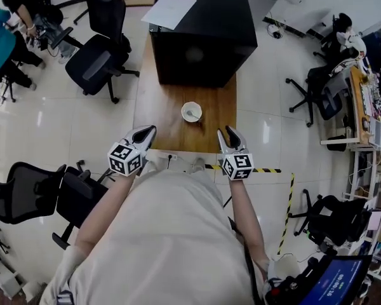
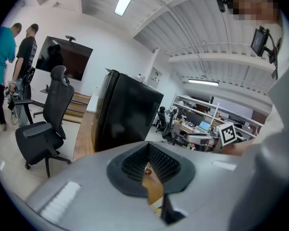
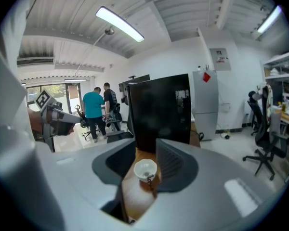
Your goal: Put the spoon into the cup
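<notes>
Since the spoon (image 3: 150, 180) already looked parked in the cup (image 1: 183, 111) mid-desk, handle hanging over the rim, my worry was the right tool (image 1: 232, 138). It was empty and closing, and could've clipped that handle and tipped everything. Left tool (image 1: 143, 135) was narrow, also empty. The desk (image 1: 159, 122) was skinny, with a black box (image 1: 203, 37) right behind and drop-offs on both sides.

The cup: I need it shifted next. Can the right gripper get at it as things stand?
Probably yes. Only bare wooden table lies between the right gripper and the cup; the black cabinet stands behind it. The jaws are closing on nothing, so must reopen.
</notes>
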A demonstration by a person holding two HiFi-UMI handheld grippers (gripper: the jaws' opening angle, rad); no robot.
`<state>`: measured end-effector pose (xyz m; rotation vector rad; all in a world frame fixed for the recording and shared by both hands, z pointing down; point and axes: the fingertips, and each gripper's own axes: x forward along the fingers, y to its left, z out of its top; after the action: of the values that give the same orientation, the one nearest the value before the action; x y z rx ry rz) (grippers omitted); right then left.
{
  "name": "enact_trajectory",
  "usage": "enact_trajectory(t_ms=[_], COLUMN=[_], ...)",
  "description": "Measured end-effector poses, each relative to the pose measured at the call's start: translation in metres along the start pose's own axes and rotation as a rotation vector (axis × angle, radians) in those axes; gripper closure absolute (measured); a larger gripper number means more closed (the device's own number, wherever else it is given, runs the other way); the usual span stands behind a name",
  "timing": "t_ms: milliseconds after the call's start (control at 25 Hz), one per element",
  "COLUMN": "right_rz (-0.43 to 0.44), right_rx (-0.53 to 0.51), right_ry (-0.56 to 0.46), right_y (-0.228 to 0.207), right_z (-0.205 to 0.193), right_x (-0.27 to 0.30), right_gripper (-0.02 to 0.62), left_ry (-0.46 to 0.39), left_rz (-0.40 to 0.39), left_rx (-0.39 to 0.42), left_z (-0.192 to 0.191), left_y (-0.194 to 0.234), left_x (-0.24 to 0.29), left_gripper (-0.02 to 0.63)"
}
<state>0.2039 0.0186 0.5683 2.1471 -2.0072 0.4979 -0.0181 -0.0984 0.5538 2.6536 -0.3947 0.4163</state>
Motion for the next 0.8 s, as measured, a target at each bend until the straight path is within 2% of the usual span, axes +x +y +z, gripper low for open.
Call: enact_trajectory(t_ms=[280, 640, 800], right_rz=[0.022, 0.021, 0.024], right_rx=[-0.004, 0.002, -0.016], right_ry=[0.033, 0.057, 0.094], right_y=[-0.008, -0.023, -0.024], right_z=[-0.010, -0.018, -0.030], right_x=[0.014, 0.018, 0.018], right_gripper=[0.462, 0.466, 0.511], left_ry=[-0.004, 0.016, 0.026], left_rz=[0.038, 0.045, 0.047], left_rx=[-0.021, -0.028, -0.032], left_z=[0.002, 0.000, 0.000], left_y=[0.008, 0.005, 0.003], left_x=[0.006, 0.017, 0.021], left_gripper=[0.606, 0.606, 0.606])
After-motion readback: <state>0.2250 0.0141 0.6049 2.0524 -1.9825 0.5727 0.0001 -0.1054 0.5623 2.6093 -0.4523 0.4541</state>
